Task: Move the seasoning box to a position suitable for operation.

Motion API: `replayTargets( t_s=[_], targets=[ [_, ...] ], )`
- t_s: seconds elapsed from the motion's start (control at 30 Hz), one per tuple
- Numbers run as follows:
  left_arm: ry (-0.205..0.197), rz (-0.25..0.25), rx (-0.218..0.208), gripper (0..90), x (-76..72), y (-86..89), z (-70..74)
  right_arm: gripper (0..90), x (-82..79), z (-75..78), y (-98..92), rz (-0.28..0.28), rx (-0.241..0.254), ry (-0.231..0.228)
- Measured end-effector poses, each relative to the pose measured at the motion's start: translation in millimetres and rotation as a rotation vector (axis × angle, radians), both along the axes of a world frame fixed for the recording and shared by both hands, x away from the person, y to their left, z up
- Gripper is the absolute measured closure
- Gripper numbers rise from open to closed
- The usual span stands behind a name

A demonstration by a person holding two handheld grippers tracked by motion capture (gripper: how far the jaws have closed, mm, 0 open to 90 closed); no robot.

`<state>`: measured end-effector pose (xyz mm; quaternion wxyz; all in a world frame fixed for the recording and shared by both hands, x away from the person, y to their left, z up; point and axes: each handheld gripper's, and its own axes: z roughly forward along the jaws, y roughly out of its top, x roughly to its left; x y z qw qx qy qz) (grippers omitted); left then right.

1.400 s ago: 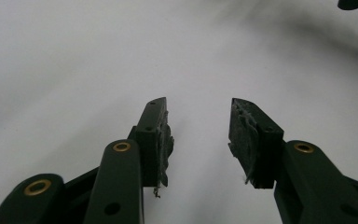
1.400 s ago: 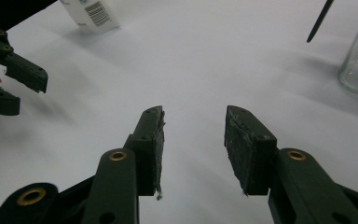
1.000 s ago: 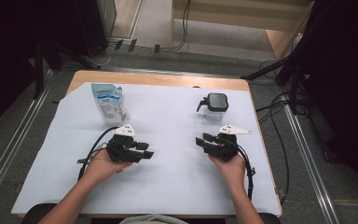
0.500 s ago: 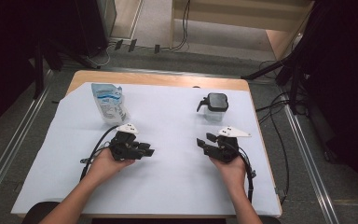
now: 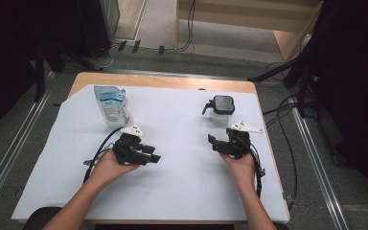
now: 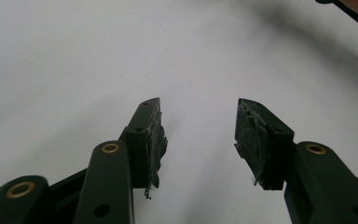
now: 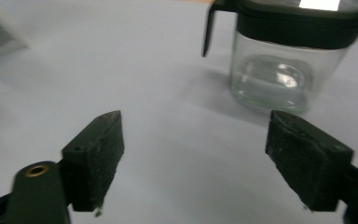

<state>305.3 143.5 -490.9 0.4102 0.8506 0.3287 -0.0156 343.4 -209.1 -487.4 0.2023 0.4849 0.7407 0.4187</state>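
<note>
My left gripper [image 5: 152, 156] rests low over the white sheet, held in a hand, jaws pointing right. Its jaws have just been opening and stand open with nothing between them [image 6: 198, 122]. My right gripper [image 5: 214, 142] sits across from it, jaws pointing left. Those jaws have just been opening too and are wide apart and empty [image 7: 196, 140]. A clear jar with a black lid and handle [image 5: 220, 109] stands behind the right gripper and appears ahead of its jaws [image 7: 284, 70]. A blue-and-white pouch [image 5: 111, 105] stands upright behind the left gripper.
A white sheet [image 5: 182, 191] covers most of the wooden table [image 5: 163, 81]. Cables trail from both grippers toward the near edge. Metal rails [image 5: 9, 158] run along both sides, and dark equipment stands beyond the table.
The right gripper's jaws have spread wider apart. Both hands stay about where they were, and the jar and pouch have not moved.
</note>
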Motion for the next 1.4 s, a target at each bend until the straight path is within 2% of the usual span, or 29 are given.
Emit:
replayTargets(
  t_s=[0.07,0.13,0.17,0.23,0.33,0.43,0.53,0.57,0.6,0.67,0.73,0.77,0.8,0.9,0.97,1.1,1.2,1.4],
  targets=[
    [-0.010,-0.001,0.009,56.0,-0.9,0.2,0.8,12.0,9.8,0.2,-3.0,-0.030,-0.011,0.032],
    [-0.002,0.013,-0.006,56.1,-0.5,0.9,1.2,8.9,12.7,0.1,-4.1,-0.036,-0.008,0.023],
    [-0.007,0.023,-0.014,55.9,0.0,1.6,1.7,1.9,16.9,-1.5,-4.3,-0.042,0.003,0.011],
    [-0.013,0.025,-0.020,55.5,-0.2,1.6,1.9,0.0,18.5,-2.7,-3.4,-0.051,0.004,0.007],
    [-0.029,0.024,-0.030,53.6,-0.5,1.6,2.0,0.0,21.1,-6.9,0.1,-0.080,-0.038,-0.035],
    [-0.030,0.016,-0.018,53.7,-1.6,0.1,1.8,0.0,22.4,-9.5,1.2,-0.102,-0.057,-0.050],
    [-0.027,0.012,-0.011,53.7,-2.6,-1.3,1.5,0.0,25.5,-11.6,-0.4,-0.108,-0.051,-0.062],
    [-0.023,0.012,-0.012,53.7,-2.9,-1.5,1.5,0.0,27.6,-11.2,-1.5,-0.109,-0.026,-0.074],
    [-0.017,0.010,-0.019,53.7,-3.1,-1.2,1.7,0.0,29.3,-11.1,-1.4,-0.112,-0.028,-0.078],
    [-0.008,0.013,-0.024,53.6,-3.6,-1.2,2.1,0.0,35.5,-10.2,-0.4,-0.118,-0.040,-0.062],
    [-0.005,0.014,-0.025,53.6,-3.7,-1.2,2.3,0.0,39.7,-9.8,-0.3,-0.120,-0.029,-0.059],
    [0.004,0.013,-0.031,53.6,-3.7,-0.8,3.1,0.0,46.4,-9.0,0.5,-0.138,-0.023,-0.053],
    [0.005,0.016,-0.042,53.6,-4.2,-0.6,3.7,0.0,46.4,-9.0,0.5,-0.138,-0.023,-0.053],
    [0.002,0.023,-0.044,53.6,-8.1,0.0,5.8,0.3,58.5,-10.6,0.3,-0.173,-0.017,-0.041],
    [0.002,0.028,-0.042,53.6,-10.8,0.0,5.7,0.2,63.5,-11.5,1.7,-0.171,-0.032,-0.033],
    [-0.003,0.031,-0.039,53.7,-12.5,0.5,5.7,0.3,71.2,-11.9,4.8,-0.172,-0.021,-0.027],
    [0.008,0.038,-0.046,53.4,-14.2,0.8,5.7,0.3,81.4,-12.2,8.2,-0.180,-0.012,-0.017],
    [0.002,0.042,-0.019,49.6,-20.5,0.3,4.0,2.3,92.4,-14.8,9.0,-0.196,-0.011,-0.023]
  ],
)
